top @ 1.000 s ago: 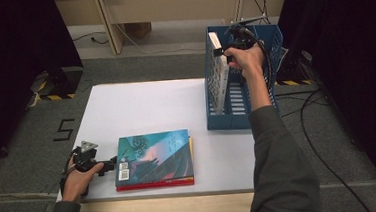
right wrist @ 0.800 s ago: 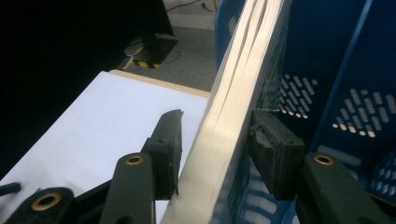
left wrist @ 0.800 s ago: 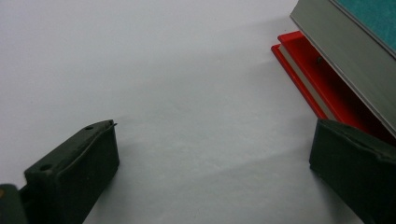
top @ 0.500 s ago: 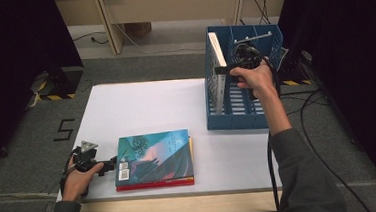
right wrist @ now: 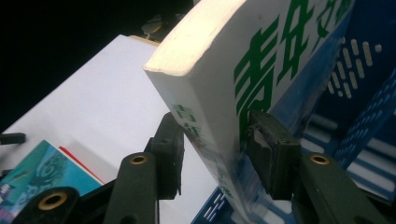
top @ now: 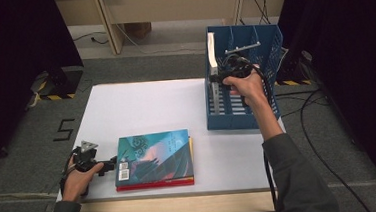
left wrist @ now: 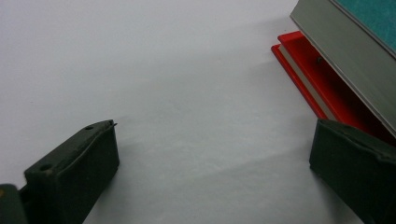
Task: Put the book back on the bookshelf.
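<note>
A white book (top: pixel 211 49) with green characters (right wrist: pixel 261 60) stands on edge in the left slot of the blue file rack (top: pixel 267 45). My right gripper (top: pixel 220 77) (right wrist: pixel 215 140) is shut on its lower spine, one pad on each cover; the jaws have just been closing with the book between them. A teal-covered book (top: pixel 154 153) lies on a red book (top: pixel 154 185) at the table's front. My left gripper (top: pixel 109 165) (left wrist: pixel 210 163) rests open on the table just left of that stack, its right jaw next to the red book (left wrist: pixel 303 70).
The white table (top: pixel 141 109) is bare between the stack and the rack. The rack's other slots (top: pixel 256 101) stand to the right of the white book. Cables (top: pixel 319 142) trail over the floor on the right, and dark curtains flank both sides.
My right hand has come down and a little towards the front along the rack, and the white book now stands more upright in its slot. The left gripper and the stack are where they were.
</note>
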A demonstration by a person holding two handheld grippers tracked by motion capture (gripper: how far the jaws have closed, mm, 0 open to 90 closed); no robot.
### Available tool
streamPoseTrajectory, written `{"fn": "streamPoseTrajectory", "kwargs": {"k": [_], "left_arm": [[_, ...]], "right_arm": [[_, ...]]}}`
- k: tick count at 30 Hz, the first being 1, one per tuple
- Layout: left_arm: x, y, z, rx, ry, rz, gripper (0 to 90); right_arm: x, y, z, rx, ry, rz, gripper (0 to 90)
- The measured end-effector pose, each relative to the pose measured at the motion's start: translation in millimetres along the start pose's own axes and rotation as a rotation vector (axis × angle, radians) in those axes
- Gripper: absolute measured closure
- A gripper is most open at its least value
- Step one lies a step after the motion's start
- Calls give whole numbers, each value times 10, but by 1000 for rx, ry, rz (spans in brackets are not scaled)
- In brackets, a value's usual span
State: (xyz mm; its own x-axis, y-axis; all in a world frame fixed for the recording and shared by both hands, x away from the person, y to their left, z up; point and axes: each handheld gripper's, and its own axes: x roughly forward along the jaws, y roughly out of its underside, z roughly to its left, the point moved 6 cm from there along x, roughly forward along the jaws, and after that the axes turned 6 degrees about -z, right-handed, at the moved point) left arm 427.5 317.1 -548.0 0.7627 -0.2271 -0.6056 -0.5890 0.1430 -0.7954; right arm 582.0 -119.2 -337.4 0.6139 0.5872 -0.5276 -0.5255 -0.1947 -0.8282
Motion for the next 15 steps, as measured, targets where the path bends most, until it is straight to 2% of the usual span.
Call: {"fn": "streamPoseTrajectory", "kwargs": {"k": [4,9,15], "left_arm": [[0,0,0,0,0,0,3],[-2,1,3,3,1,2,3],[0,1,0,0,1,0,2]], "right_arm": [[56,-62,9,-9,35,1,575],[98,-117,-86,5,66,-7,575],[54,-74,-110,40,51,-12,568]]}}
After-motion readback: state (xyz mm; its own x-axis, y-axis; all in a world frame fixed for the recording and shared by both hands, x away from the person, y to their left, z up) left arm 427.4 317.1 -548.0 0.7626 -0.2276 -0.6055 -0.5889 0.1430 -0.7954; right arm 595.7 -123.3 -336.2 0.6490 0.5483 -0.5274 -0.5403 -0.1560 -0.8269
